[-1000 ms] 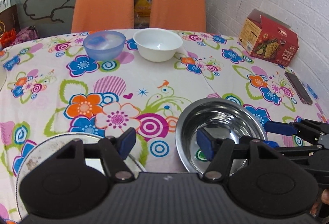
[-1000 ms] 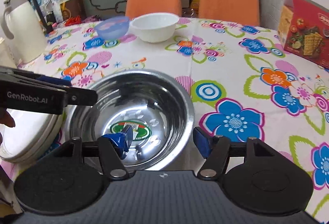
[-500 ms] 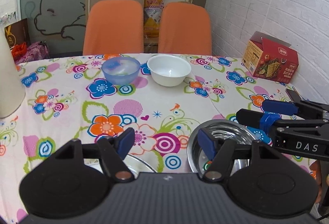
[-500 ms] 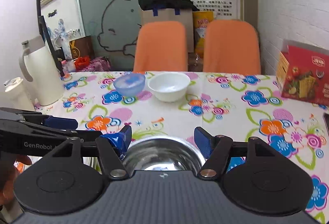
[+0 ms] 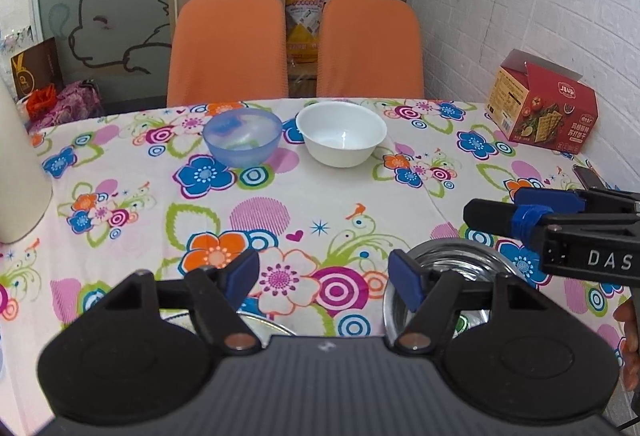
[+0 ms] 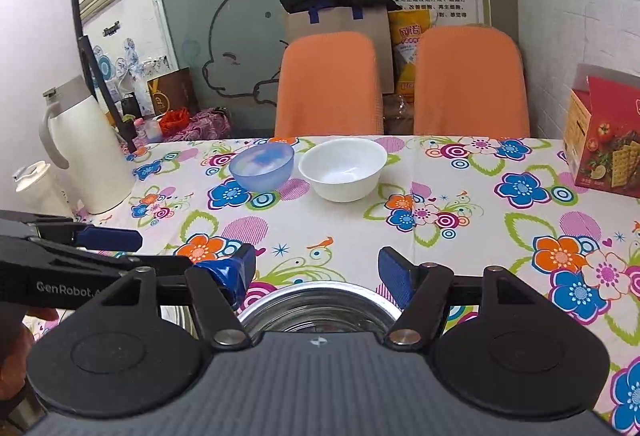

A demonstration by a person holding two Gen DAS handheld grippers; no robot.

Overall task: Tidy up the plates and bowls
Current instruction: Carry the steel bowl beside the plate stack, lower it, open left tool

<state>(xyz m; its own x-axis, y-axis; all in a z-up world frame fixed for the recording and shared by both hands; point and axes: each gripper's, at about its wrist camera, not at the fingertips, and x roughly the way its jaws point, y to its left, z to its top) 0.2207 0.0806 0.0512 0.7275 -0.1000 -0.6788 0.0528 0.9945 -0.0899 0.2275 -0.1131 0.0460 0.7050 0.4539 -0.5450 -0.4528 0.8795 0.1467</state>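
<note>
Reaching target: steel bowl (image 6: pixel 320 302) lies just below right gripper (image 6: pixel 316 272)
Nearer hand: right (left gripper (image 5: pixel 322 278) sits beside it)
Jaws: both spread, empty

The tablecloth (image 5: pixel 360 188) has bright flowers. 1 far bowl (image 5: pixel 241 137) is blue, 1 bowl (image 5: pixel 341 139) white. 2 chairs (image 5: pixel 228 48) are orange.

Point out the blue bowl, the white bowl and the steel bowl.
blue bowl (image 5: pixel 241 138): left wrist view, on its translucent front wall.
white bowl (image 5: pixel 341 138): left wrist view, inside the basin.
steel bowl (image 6: pixel 320 306): right wrist view, on its visible inner rim.
</note>
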